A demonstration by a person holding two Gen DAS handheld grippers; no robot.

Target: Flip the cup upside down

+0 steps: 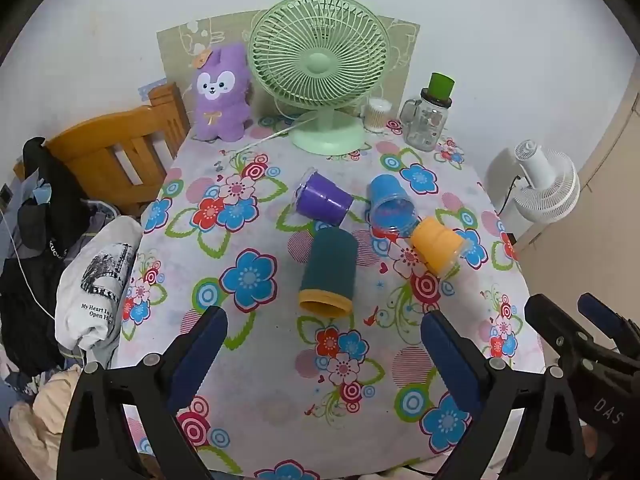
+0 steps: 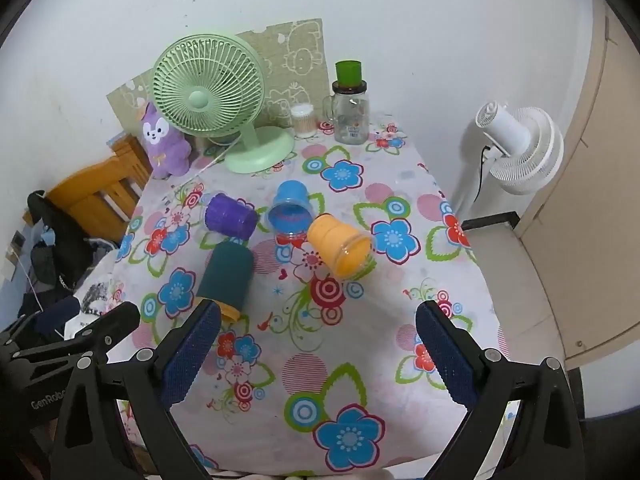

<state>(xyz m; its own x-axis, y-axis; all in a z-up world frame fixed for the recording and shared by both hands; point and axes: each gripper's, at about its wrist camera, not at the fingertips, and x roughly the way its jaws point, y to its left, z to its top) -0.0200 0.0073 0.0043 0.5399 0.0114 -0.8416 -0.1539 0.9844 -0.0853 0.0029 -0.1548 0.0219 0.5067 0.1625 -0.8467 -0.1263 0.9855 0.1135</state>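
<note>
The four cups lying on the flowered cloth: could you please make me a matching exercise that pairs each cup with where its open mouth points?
Cups:
1. purple cup
2. blue cup
3. orange cup
4. dark teal cup

Mouth:
a. toward the grippers, orange rim showing
b. toward the left, far-left side of the cluster
c. toward the white fan's side of the table
d. toward the camera, between the purple and orange cups

Pairs: 1-b, 2-d, 3-c, 4-a
</note>
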